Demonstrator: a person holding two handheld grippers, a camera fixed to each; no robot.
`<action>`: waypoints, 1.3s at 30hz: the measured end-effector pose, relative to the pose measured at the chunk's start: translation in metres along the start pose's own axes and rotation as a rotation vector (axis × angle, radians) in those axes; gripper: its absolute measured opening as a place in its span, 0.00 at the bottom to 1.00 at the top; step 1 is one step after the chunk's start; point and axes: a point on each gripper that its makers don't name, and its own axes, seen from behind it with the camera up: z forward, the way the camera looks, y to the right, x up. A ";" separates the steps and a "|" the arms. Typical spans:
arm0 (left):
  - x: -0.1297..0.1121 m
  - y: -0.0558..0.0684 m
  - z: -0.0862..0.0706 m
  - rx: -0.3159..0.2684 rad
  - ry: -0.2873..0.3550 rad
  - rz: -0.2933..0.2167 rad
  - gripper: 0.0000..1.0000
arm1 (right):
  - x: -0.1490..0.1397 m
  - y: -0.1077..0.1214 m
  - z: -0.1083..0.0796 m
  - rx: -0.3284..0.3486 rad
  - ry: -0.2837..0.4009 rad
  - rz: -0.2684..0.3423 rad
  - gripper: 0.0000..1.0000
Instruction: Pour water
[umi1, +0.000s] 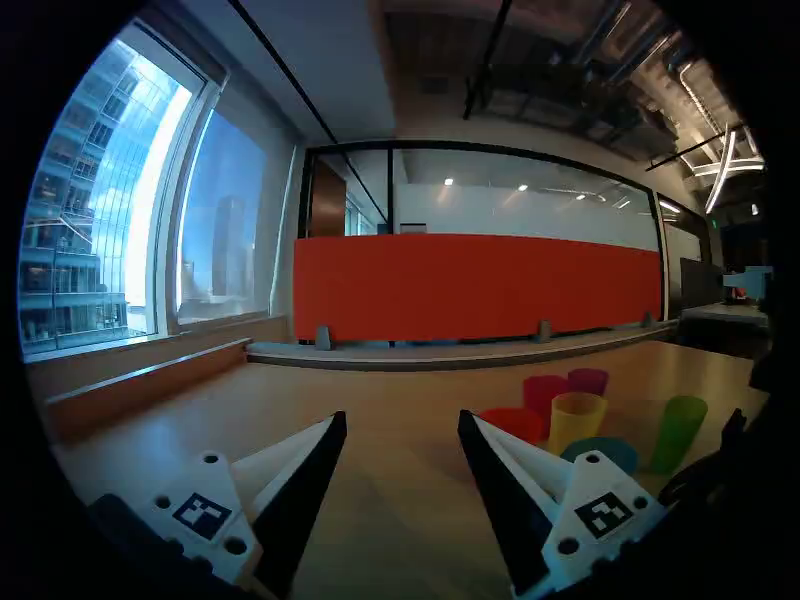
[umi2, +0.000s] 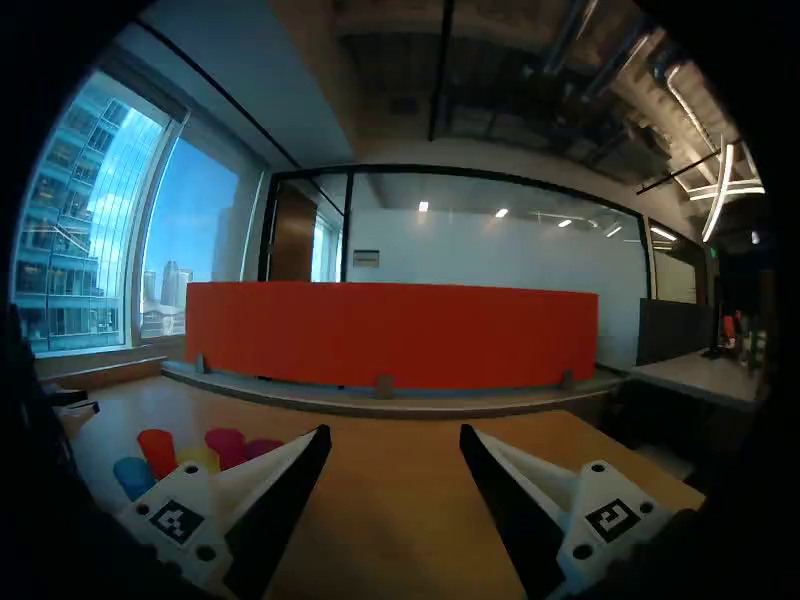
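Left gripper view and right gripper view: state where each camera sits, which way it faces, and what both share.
Left gripper view: rides the left gripper, low over the wooden table, facing the orange partition; its open jaws show below, coloured cups to the right.
Right gripper view: rides the right gripper, facing likewise; open jaws below, cups to the left.
Shared: table, partition, cups, windows.

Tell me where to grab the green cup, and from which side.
Take the green cup across its side wall, mid-height, fingers level: it stands upright. The left gripper, open, should probably come from the near side, since the yellow cup stands to its left.
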 end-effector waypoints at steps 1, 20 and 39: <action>0.000 0.000 0.000 -0.001 0.000 0.000 0.82 | 0.000 0.000 0.000 0.001 -0.001 0.000 1.00; 0.000 0.000 0.001 -0.004 -0.002 0.002 0.82 | 0.003 0.004 -0.003 0.019 0.021 -0.008 1.00; 0.001 -0.001 0.001 -0.004 -0.003 0.002 0.82 | -0.014 0.015 0.003 0.014 0.067 0.054 1.00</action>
